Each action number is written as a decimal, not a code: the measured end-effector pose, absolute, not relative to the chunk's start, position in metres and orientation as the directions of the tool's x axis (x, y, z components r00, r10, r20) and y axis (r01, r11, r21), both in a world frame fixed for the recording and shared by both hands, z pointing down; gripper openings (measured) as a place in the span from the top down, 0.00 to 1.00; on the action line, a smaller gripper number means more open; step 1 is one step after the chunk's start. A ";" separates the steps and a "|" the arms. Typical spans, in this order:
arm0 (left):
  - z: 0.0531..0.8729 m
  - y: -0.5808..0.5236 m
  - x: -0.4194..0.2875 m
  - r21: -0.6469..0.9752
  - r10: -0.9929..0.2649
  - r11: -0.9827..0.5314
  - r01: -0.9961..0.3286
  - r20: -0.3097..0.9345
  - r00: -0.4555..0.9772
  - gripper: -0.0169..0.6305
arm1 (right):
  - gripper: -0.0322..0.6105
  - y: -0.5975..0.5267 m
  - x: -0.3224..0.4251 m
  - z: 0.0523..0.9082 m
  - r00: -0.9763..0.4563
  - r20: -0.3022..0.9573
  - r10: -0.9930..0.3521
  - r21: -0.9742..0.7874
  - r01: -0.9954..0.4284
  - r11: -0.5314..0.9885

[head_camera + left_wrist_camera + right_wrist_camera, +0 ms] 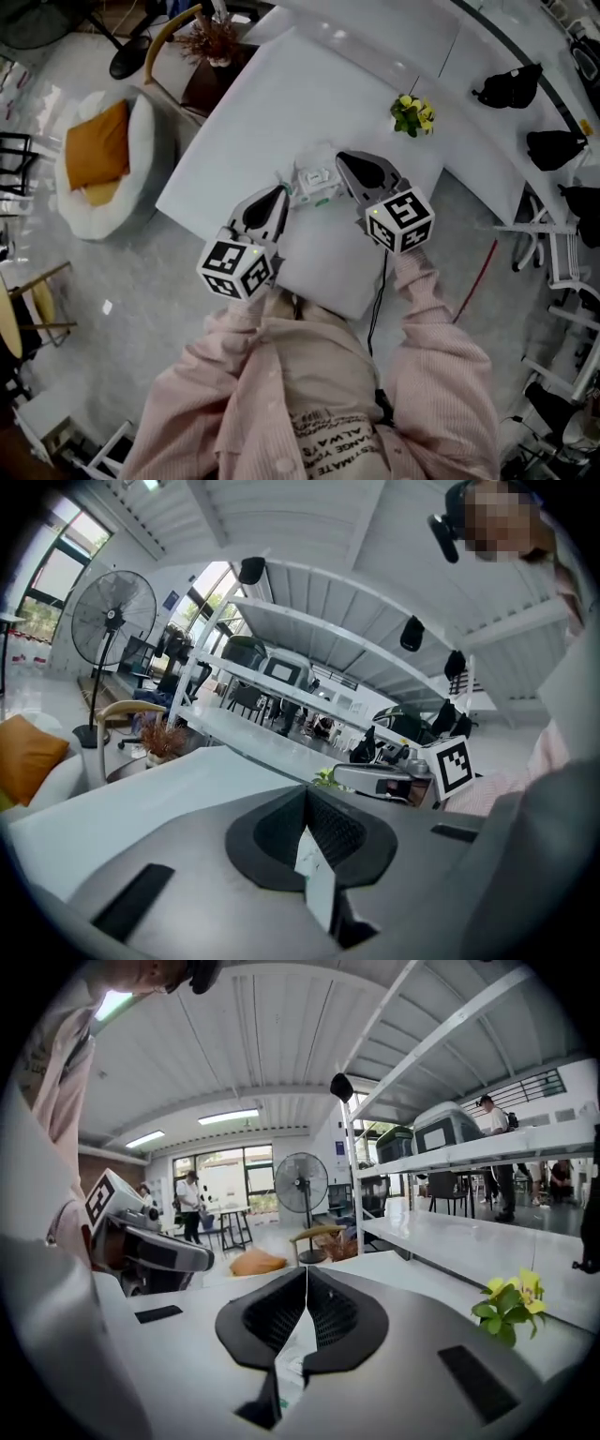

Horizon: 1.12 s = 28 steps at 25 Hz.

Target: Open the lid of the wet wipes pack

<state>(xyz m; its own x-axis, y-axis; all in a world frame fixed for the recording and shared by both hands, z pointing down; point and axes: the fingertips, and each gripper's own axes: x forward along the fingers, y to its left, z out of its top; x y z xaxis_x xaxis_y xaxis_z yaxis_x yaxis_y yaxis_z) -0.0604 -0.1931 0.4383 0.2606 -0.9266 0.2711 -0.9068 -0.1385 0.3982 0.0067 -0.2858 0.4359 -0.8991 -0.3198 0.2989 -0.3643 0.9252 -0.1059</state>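
Note:
The wet wipes pack (317, 183), white with a green edge, hangs above the white table (253, 112) between my two grippers. My left gripper (284, 194) is shut on the pack's left end; in the left gripper view a white strip of the pack (317, 874) sits pinched between the closed jaws of the left gripper (306, 794). My right gripper (344, 166) is shut on the pack's right end; its own view shows the right gripper (306, 1274) with tips together and white-green wrapper (296, 1352) caught below them. The lid itself is too small to read.
A small yellow-flowered plant (412, 114) stands on the table's far right. Left of the table are a round white seat with an orange cushion (101, 159) and a dried plant (214, 42). Black items (511, 89) lie on the long white shelf beyond.

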 end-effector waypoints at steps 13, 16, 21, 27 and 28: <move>0.368 -0.188 -0.056 0.311 -0.933 -0.246 -0.918 0.180 0.311 0.98 | 0.95 -0.253 0.040 0.357 -0.883 0.103 -0.458 -0.232 -0.469 0.852; 0.352 -0.187 -0.056 0.285 -0.934 -0.268 -0.920 0.156 0.321 0.98 | 0.95 -0.252 0.049 0.336 -0.862 0.062 -0.503 -0.226 -0.503 0.835; 0.332 -0.180 -0.063 0.254 -0.940 -0.275 -0.927 0.132 0.315 0.98 | 0.95 -0.248 0.071 0.308 -0.812 0.003 -0.583 -0.214 -0.570 0.793; 0.316 -0.173 -0.083 0.237 -0.956 -0.250 -0.939 0.096 0.279 0.98 | 0.95 -0.241 0.088 0.296 -0.770 -0.019 -0.638 -0.210 -0.621 0.755; 0.314 -0.172 -0.086 0.235 -0.958 -0.245 -0.941 0.091 0.272 0.98 | 0.95 -0.240 0.089 0.295 -0.766 -0.019 -0.643 -0.208 -0.626 0.752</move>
<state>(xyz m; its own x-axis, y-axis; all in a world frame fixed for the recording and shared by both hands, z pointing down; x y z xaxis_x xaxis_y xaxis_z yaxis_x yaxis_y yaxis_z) -0.0863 -0.1725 0.3136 0.2723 -0.9579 0.0908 -0.9405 -0.2451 0.2353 0.0889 -0.2399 0.2954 -0.7657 -0.6430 -0.0189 -0.6260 0.7516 -0.2078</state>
